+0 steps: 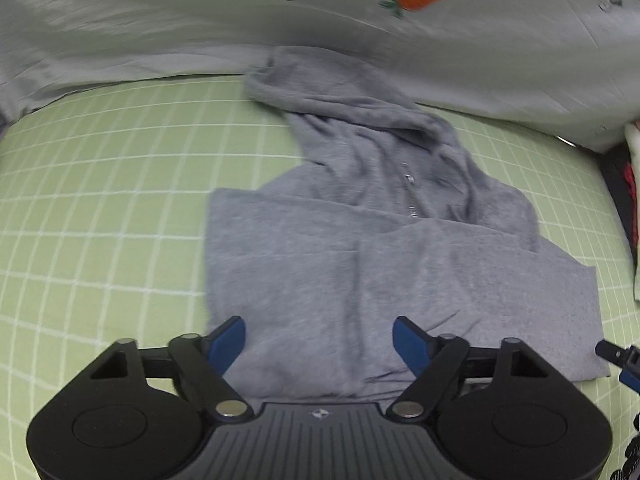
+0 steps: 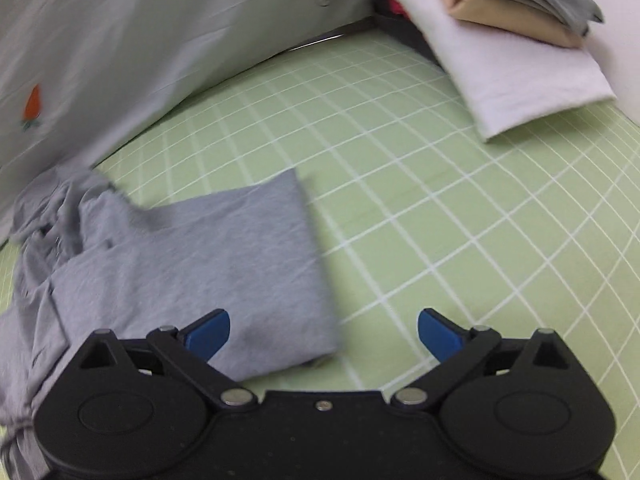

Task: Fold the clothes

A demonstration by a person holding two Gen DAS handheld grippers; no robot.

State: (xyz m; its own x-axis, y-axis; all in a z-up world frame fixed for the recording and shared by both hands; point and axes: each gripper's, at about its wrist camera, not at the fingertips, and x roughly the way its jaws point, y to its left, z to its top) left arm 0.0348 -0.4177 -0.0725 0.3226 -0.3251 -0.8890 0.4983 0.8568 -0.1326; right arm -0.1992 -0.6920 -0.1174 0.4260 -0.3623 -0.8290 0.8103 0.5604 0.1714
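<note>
A grey zip hoodie lies partly folded on the green checked sheet, hood towards the pillow, sleeves folded in over the body. My left gripper is open and empty, just above the hoodie's near edge. In the right wrist view the hoodie lies at the left, and my right gripper is open and empty over its right corner and the sheet. The right gripper's tip also shows in the left wrist view by the hoodie's right corner.
A pale grey pillow with a carrot print lies along the far side. A stack of folded clothes, white, tan and grey, sits at the far right. Dark and red items lie at the right edge.
</note>
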